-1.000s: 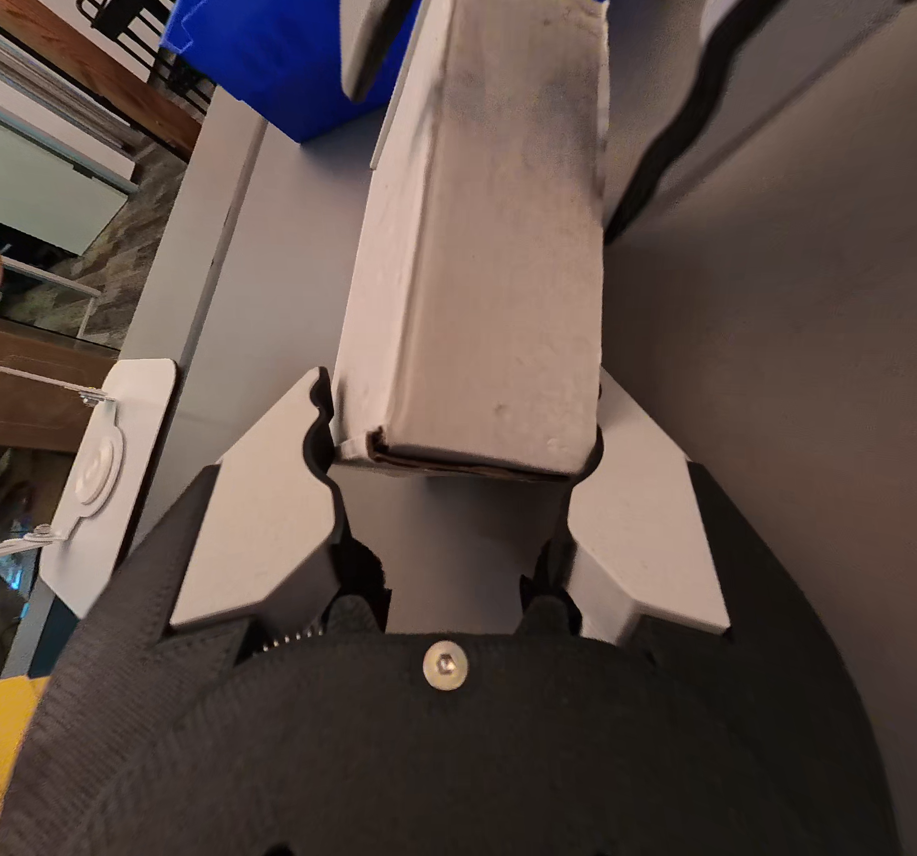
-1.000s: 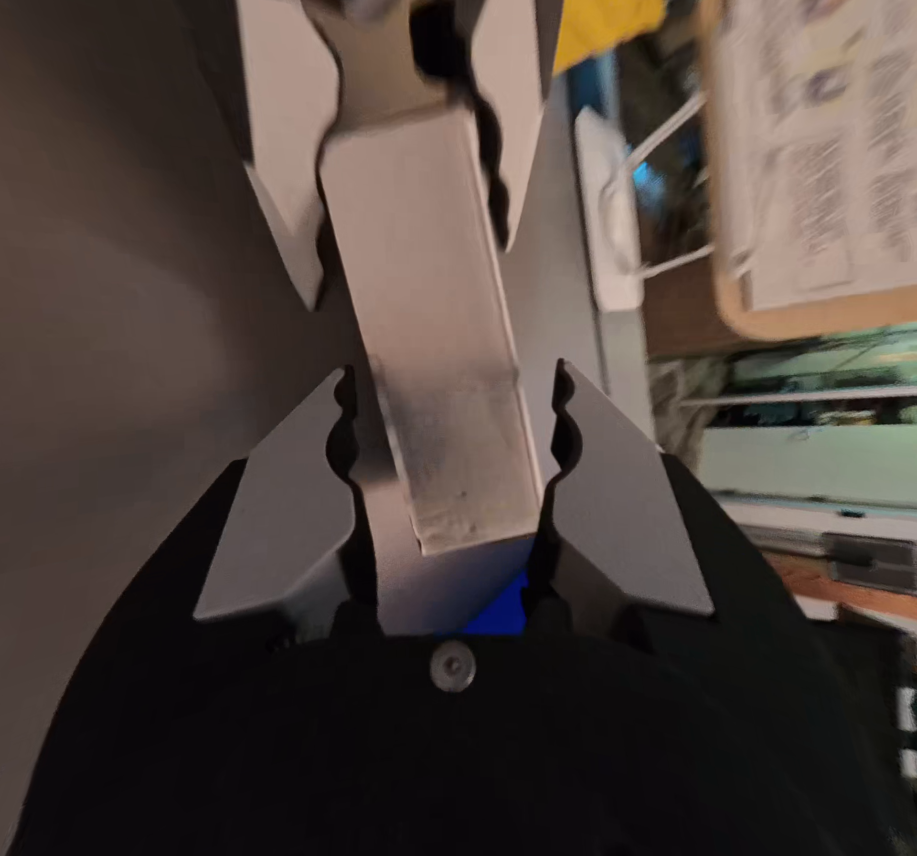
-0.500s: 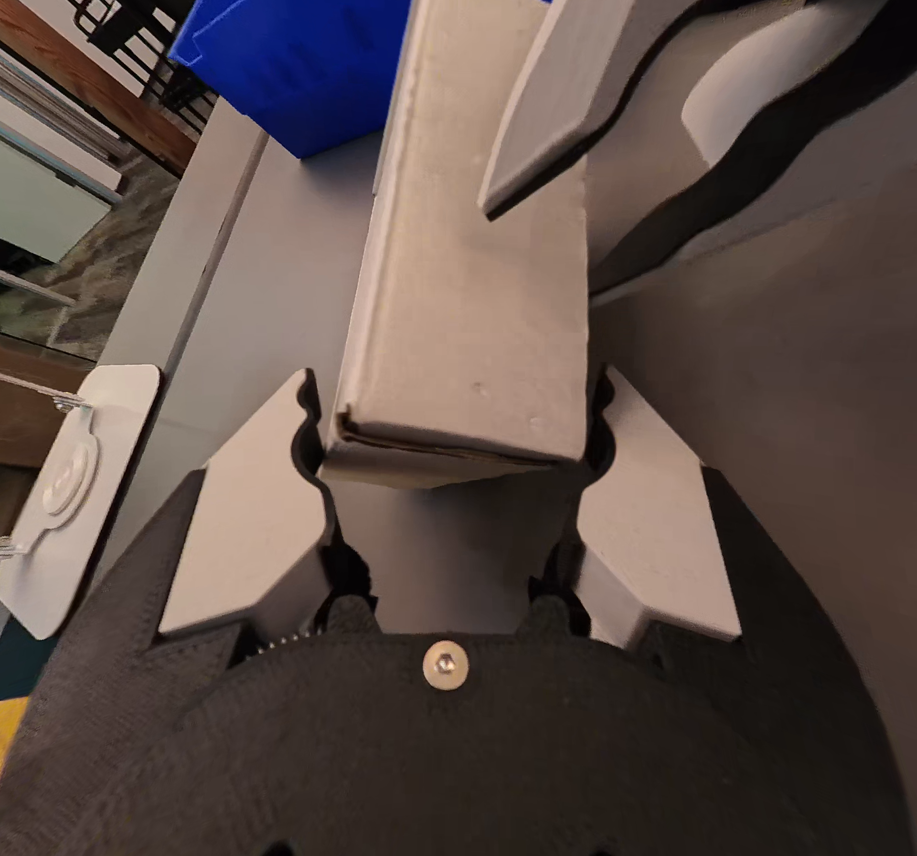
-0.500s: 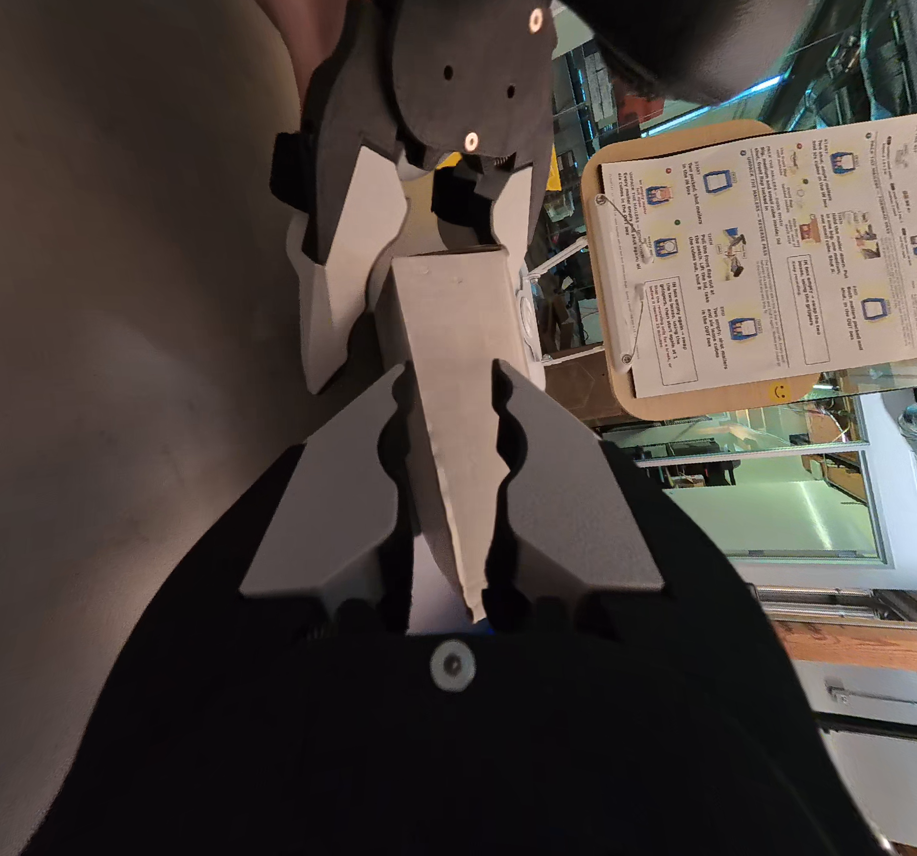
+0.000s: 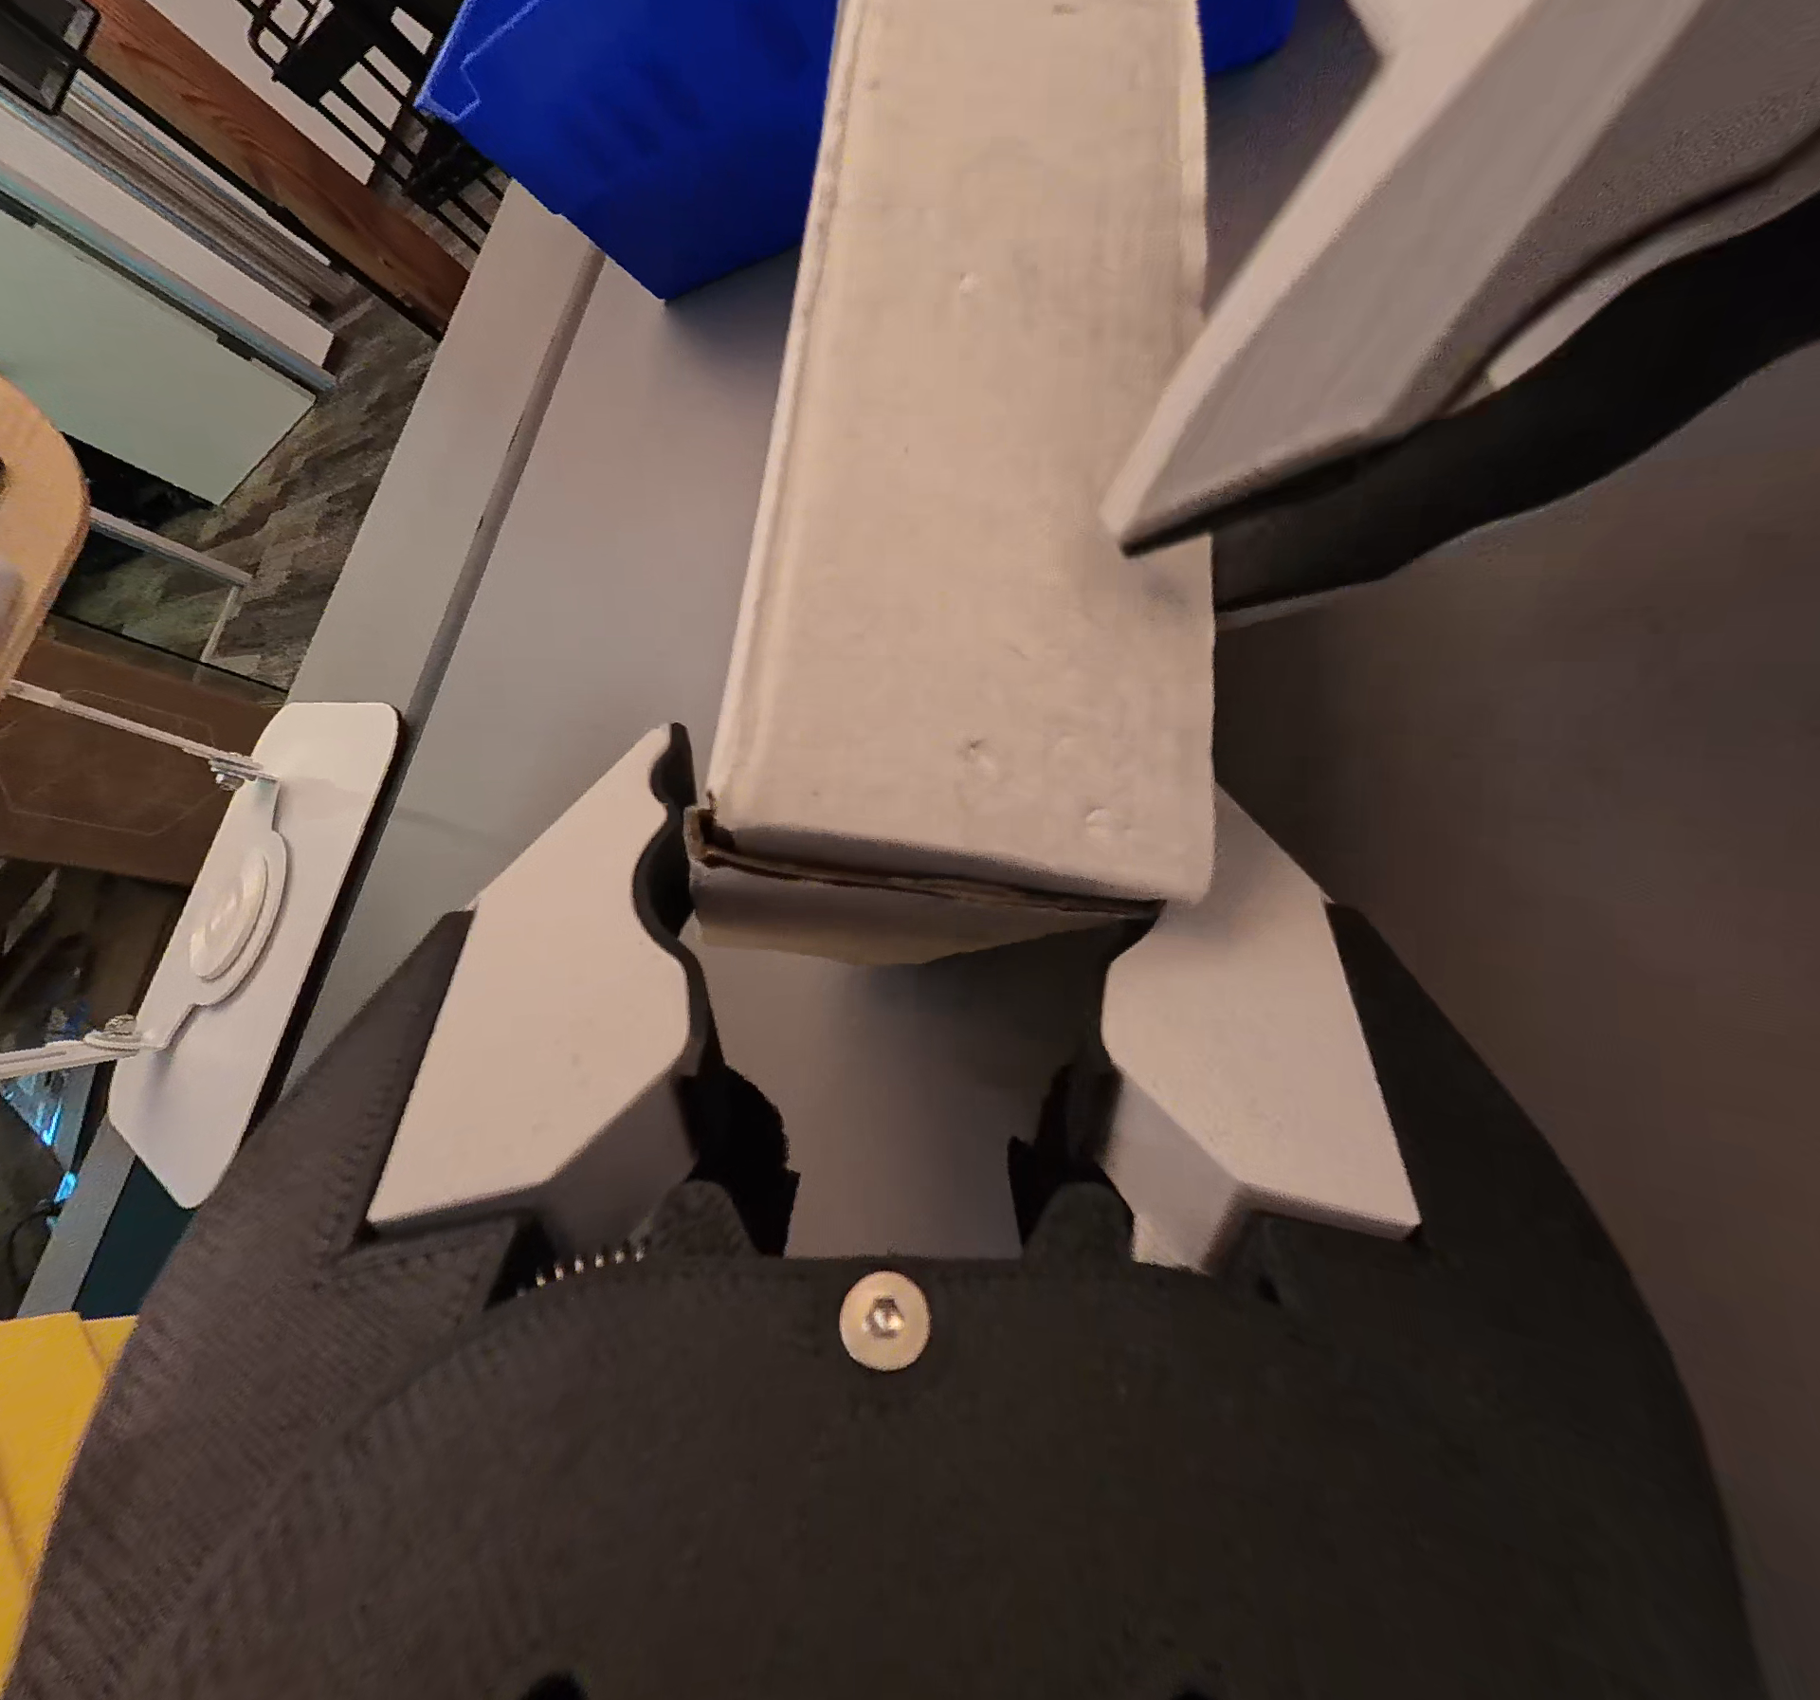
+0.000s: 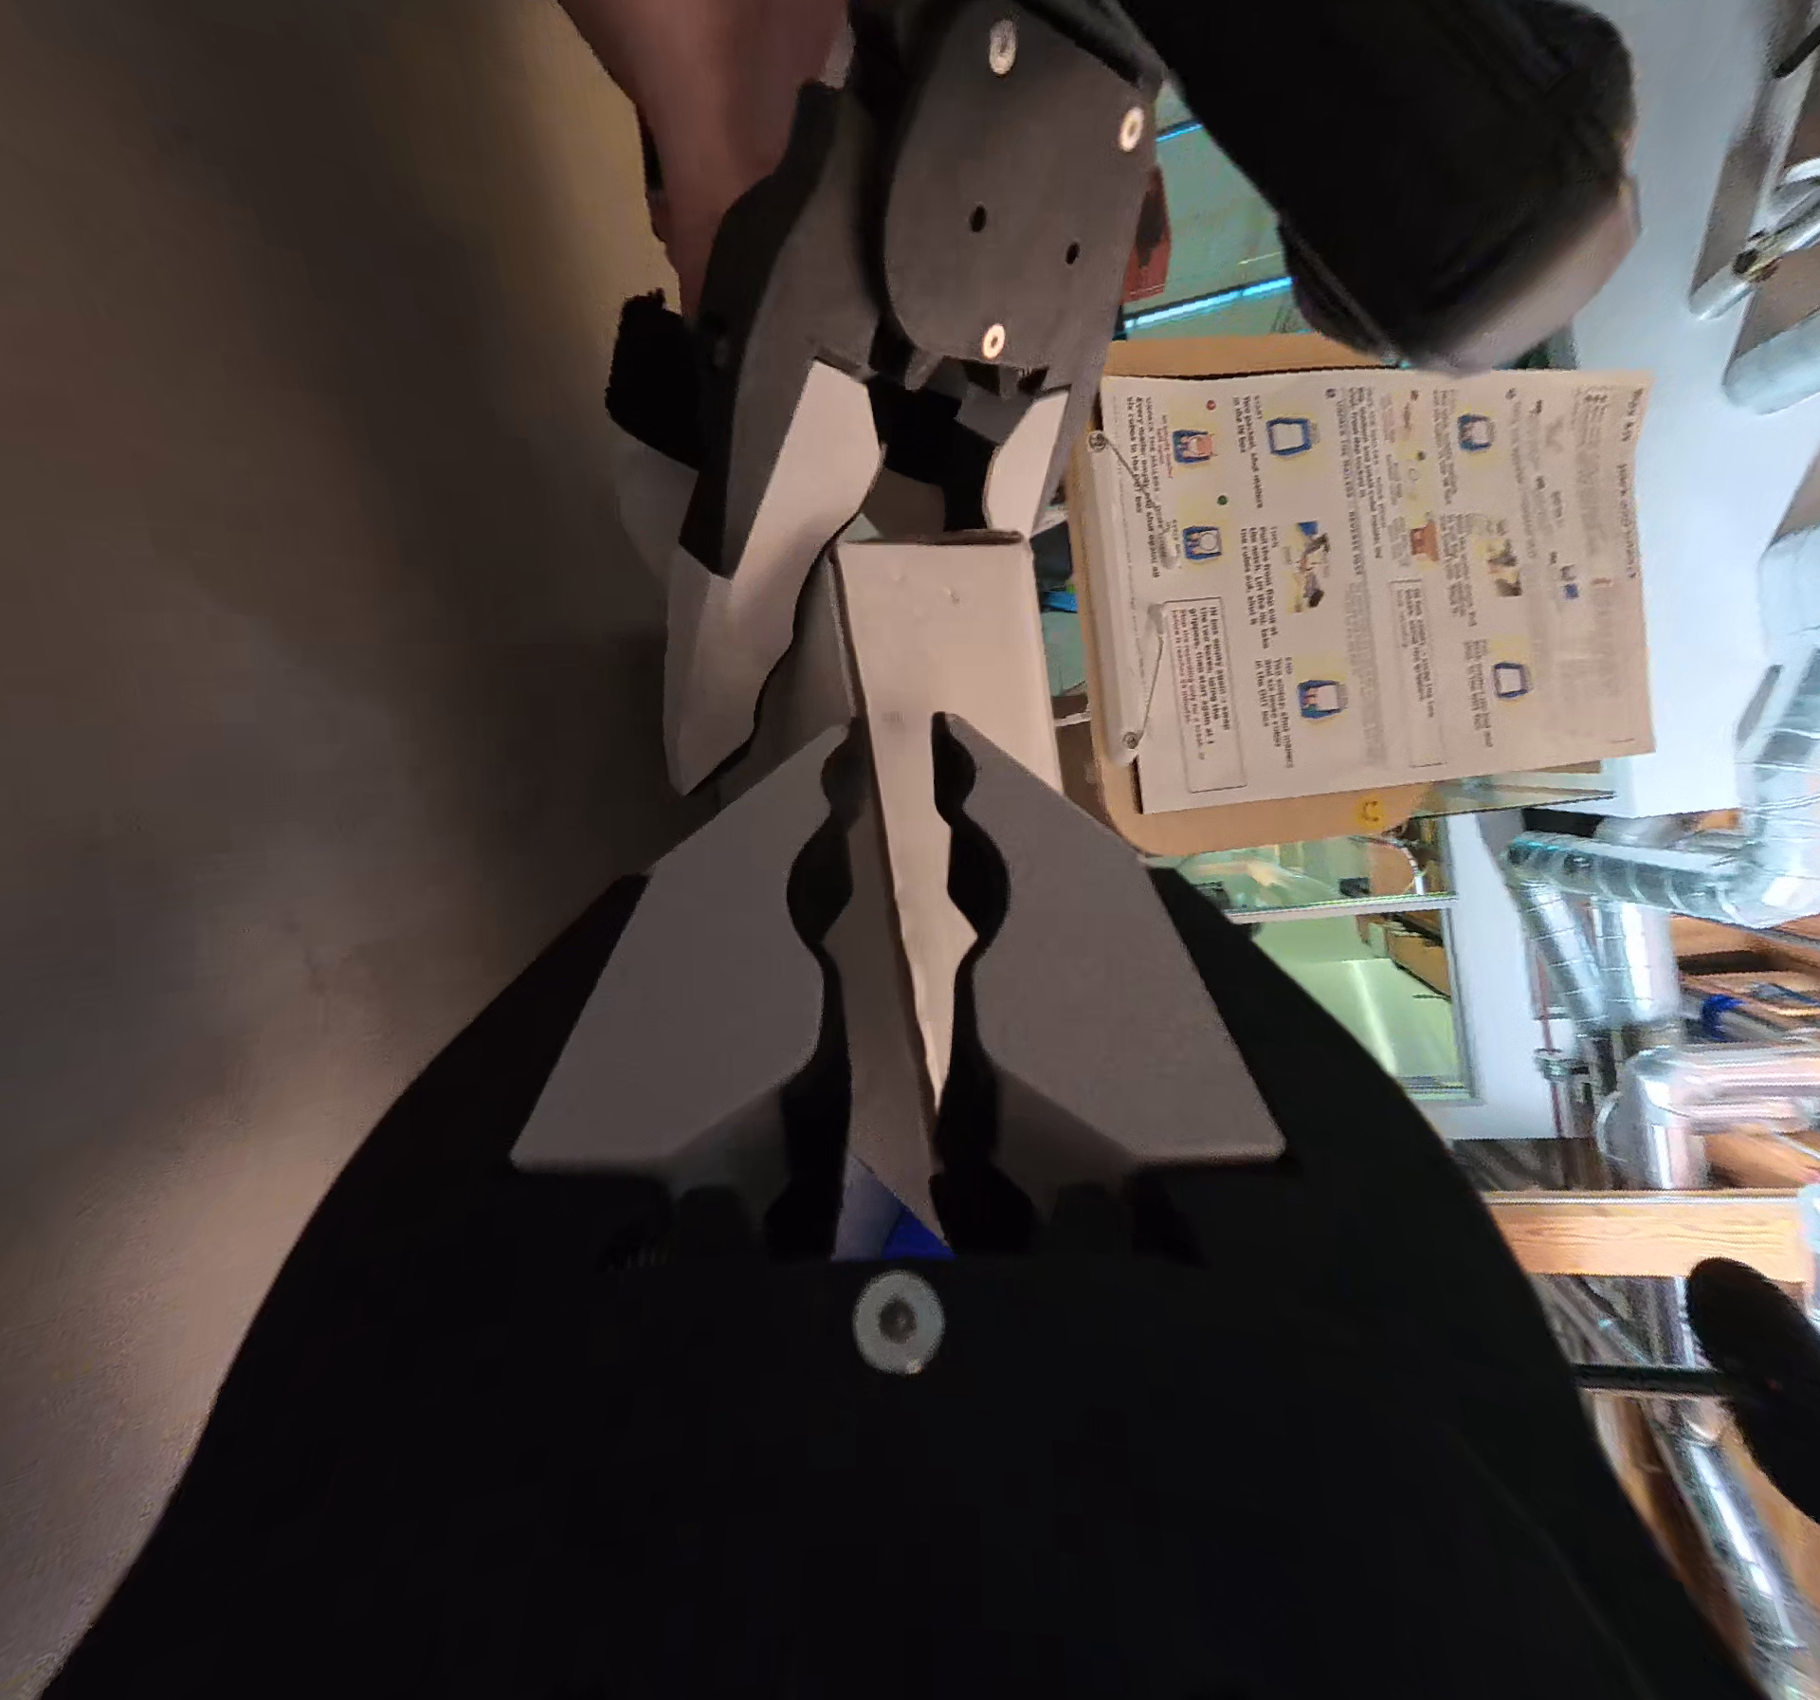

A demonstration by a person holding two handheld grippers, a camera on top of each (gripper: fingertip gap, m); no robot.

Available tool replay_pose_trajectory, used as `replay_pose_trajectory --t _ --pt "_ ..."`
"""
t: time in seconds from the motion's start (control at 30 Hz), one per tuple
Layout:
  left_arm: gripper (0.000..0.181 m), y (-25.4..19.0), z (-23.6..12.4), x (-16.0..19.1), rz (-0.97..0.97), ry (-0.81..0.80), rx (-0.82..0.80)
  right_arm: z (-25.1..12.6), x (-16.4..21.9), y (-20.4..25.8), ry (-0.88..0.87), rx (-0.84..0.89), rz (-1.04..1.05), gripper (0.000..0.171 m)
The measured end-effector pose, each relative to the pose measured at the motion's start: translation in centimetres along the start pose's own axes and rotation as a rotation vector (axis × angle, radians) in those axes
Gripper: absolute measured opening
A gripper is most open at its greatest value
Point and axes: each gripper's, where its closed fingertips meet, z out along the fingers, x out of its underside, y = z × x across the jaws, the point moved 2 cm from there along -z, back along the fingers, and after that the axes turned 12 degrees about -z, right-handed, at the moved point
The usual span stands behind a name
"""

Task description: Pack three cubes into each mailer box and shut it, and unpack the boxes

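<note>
A white mailer box (image 5: 975,431), closed, is held off the grey table (image 5: 1477,865). My left gripper (image 5: 941,801) is shut on its near end, one finger on each side. In the right wrist view the same box (image 6: 936,628) runs away from me. My right gripper (image 6: 891,735) is shut on a thin edge of its other end. One right finger (image 5: 1379,323) lies over the box's right side in the left wrist view. The left gripper (image 6: 931,520) and the hand (image 6: 729,27) that holds it show beyond the box. No cubes show.
A blue bin (image 5: 640,77) stands behind the box at the table's far side. A white plate (image 5: 246,914) hangs off the table's left edge, and something yellow (image 5: 39,1416) is below it. A board with an instruction sheet (image 6: 1379,589) stands past the table. My right fingertips sit around 7 centimetres from my left ones.
My right gripper went from open around the box's end to shut on its thin edge. It moved along the box towards the left gripper. The left gripper kept its hold.
</note>
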Motion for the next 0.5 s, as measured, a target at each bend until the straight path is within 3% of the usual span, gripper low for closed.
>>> replay_pose_trajectory --t 0.17,0.5 --pt "0.076 0.2 -0.2 0.0 0.015 -0.001 -0.019 -0.4 0.0 -1.0 0.011 0.058 0.054 0.014" --pt "0.075 0.0 -0.2 -0.2 -0.018 0.007 -0.003 -0.6 0.1 -1.4 0.003 0.072 0.162 0.007"
